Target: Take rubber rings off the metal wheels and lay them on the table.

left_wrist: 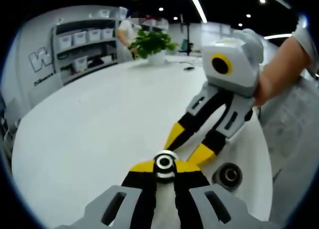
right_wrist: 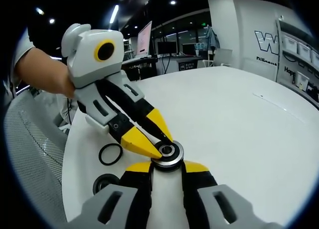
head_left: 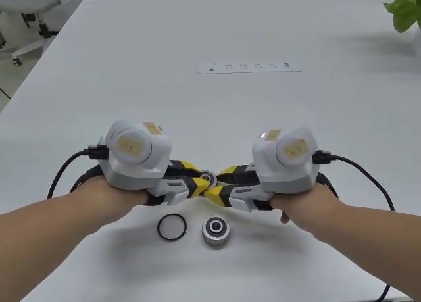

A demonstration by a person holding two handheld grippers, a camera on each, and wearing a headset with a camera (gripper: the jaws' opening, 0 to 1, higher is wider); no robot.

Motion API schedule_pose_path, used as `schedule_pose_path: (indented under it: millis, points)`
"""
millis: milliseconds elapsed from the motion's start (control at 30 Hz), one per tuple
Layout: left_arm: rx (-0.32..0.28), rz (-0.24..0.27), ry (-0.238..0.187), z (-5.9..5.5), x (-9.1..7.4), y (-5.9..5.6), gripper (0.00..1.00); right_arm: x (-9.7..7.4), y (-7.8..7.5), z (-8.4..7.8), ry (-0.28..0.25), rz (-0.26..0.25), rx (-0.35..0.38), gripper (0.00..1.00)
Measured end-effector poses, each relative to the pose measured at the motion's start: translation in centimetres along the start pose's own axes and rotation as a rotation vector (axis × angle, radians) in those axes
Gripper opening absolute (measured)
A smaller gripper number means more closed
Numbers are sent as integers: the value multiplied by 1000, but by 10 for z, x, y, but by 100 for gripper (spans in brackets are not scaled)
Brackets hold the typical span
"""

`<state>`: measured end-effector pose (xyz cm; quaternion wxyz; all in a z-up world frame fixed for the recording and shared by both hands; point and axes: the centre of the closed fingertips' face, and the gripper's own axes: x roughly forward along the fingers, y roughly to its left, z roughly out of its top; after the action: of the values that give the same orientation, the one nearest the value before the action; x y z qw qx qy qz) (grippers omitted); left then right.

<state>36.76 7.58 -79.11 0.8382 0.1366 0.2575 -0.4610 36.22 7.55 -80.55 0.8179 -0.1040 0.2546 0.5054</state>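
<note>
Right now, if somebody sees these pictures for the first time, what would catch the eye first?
First, the left gripper and the right gripper meet tip to tip over the near part of the white table, both closed on one small metal wheel. Just below them, nearer the person, a black rubber ring lies flat beside a second wheel.

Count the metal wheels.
2. One wheel is gripped between left gripper and right gripper; the other wheel lies on the table beside a rubber ring. None seems hidden.
</note>
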Motion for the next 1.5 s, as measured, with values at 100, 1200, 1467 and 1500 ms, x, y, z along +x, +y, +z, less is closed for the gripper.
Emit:
schedule_pose_path:
  millis: [100, 1200, 1467, 1500]
  points:
    - [-4, 1, 1, 0, 0, 1, 12, -1, 0, -1, 2, 3, 9, 17]
    - [-6, 7, -2, -1, 0, -1, 12, 3, 2, 6, -15, 9, -31, 23]
    - [-9, 5, -3, -1, 0, -1, 12, -1, 1, 4, -11, 13, -20, 20]
    - [-10, 5, -3, -1, 0, -1, 12, -2, 1, 4, -10, 13, -20, 20]
